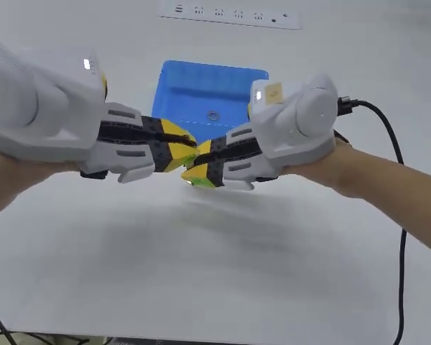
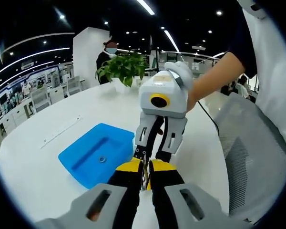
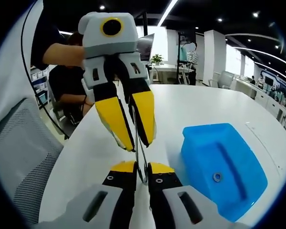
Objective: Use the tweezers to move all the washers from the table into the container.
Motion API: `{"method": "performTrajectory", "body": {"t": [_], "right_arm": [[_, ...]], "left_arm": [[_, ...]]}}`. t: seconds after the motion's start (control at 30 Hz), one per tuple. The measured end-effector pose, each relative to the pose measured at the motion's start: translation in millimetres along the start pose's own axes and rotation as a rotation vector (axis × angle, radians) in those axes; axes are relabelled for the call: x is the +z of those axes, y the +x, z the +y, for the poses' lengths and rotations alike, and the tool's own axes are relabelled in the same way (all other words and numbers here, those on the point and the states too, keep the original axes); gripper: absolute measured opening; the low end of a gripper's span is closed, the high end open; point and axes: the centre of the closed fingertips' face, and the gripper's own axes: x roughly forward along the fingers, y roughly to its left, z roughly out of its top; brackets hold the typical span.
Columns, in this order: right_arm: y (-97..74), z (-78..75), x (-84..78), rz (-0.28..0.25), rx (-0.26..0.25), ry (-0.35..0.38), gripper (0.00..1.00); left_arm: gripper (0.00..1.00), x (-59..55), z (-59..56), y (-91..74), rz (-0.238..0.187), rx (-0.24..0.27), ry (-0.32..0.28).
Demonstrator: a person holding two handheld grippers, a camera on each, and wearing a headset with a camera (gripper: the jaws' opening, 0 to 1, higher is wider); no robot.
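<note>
**Two tools meeting over the worktop**

1. Tool state. The right tool (image 3: pixel 142 169) has its jaws closed on one end of the tweezers (image 3: pixel 141 157). The thin metal legs run forward between the yellow fingers of the left tool (image 2: pixel 146 168). The left jaws stand narrow around the other end and appear to be clamped on it, though the contact itself is hard to make out. In the head view the two tools meet tip to tip above the worktop (image 1: pixel 215 259), each held in a hand.

2. Task items. The blue container (image 1: pixel 165 86) sits on the worktop just beyond the tool tips. One washer (image 1: pixel 213 115) lies flat on its floor, near the middle.

3. Surface. The worktop is white, smooth and matte, with a soft shadow under the tools. A white power strip (image 1: pixel 230 13) lies along its far edge. A black cable (image 1: pixel 400 237) trails from the right tool down the near right side.

4. Room. The left gripper view shows an open office with a dark ceiling and strip lights (image 2: pixel 145 5). A potted plant (image 2: pixel 124 67) stands at the far end of the worktop, with a person (image 2: pixel 108 52) behind it. A grey mesh chair (image 2: pixel 257 162) is drawn up beside the worktop.
</note>
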Motion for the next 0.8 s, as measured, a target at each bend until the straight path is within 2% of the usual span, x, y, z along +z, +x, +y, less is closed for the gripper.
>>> {"method": "performTrajectory", "body": {"t": [0.1, 0.23, 0.53, 0.57, 0.67, 0.8], "right_arm": [[-0.4, 0.5, 0.9, 0.0, -0.002, 0.002, 0.09], [-2.4, 0.8, 6.1, -0.008, -0.017, -0.001, 0.09], [-10.1, 7.6, 17.1, -0.027, -0.028, -0.019, 0.1], [-12.1, 8.0, 19.2, -0.026, -0.037, -0.024, 0.1], [-17.8, 8.7, 26.7, -0.04, -0.053, -0.028, 0.1], [-26.3, 7.2, 36.7, -0.058, -0.074, -0.041, 0.1]], "left_arm": [[0.18, 4.6, -3.2, -2.5, -0.014, -0.008, 0.011], [0.22, 5.2, -6.8, -7.0, -0.008, -0.012, 0.036], [0.34, 2.4, -10.7, -19.3, -0.022, 0.041, 0.013], [0.38, 1.2, -7.7, -20.8, -0.017, 0.076, 0.009], [0.55, -0.1, -4.8, -25.5, -0.011, 0.125, 0.015], [0.58, 1.3, -5.8, -33.7, -0.032, 0.152, -0.006]]}}
